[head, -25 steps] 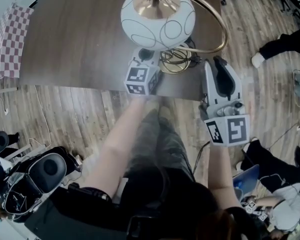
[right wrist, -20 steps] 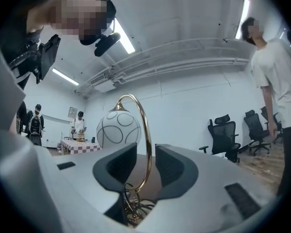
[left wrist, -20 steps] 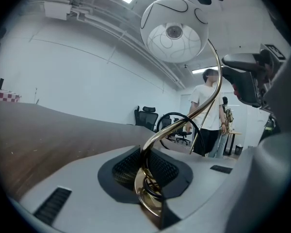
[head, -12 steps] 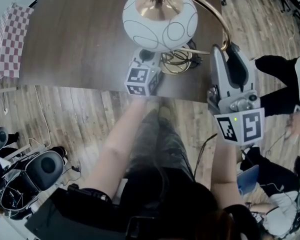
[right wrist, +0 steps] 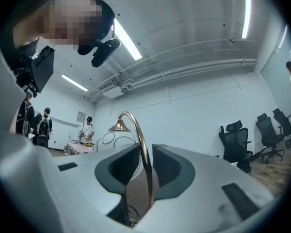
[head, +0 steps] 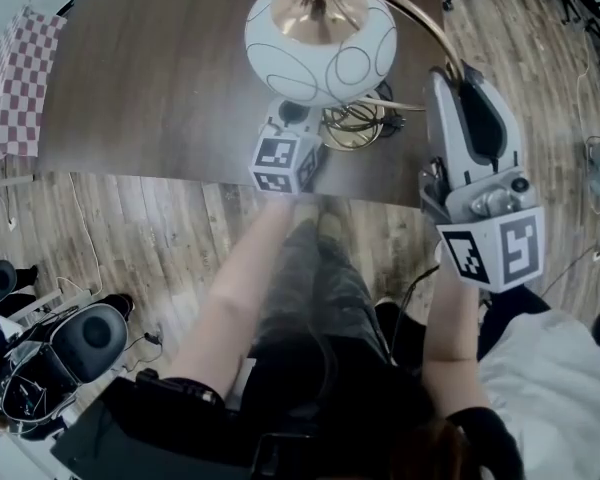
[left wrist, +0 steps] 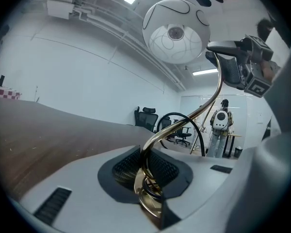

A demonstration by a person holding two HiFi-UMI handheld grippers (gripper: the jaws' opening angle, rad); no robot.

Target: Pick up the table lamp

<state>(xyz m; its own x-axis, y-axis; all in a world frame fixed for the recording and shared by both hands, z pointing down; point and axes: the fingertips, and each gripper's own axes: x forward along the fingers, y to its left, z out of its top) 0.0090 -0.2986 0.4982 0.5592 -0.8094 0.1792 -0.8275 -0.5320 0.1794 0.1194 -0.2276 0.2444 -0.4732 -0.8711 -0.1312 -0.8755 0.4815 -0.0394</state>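
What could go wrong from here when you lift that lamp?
1. The jaws of the right gripper have just been closing but do not yet pinch the thin gold arm between them; so smooth a rod might slip.
2. The white globe shade hangs at the arm's far end, so it may swing or tip everything while only the left gripper clamps the arm low down.
3. The base stands near the table edge; a knock could push it off.

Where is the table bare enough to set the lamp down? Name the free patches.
Free: the wide stretch of table between the checked cloth at the left and the lamp shade. Crowded: the near right edge, where the lamp base and its cord sit.
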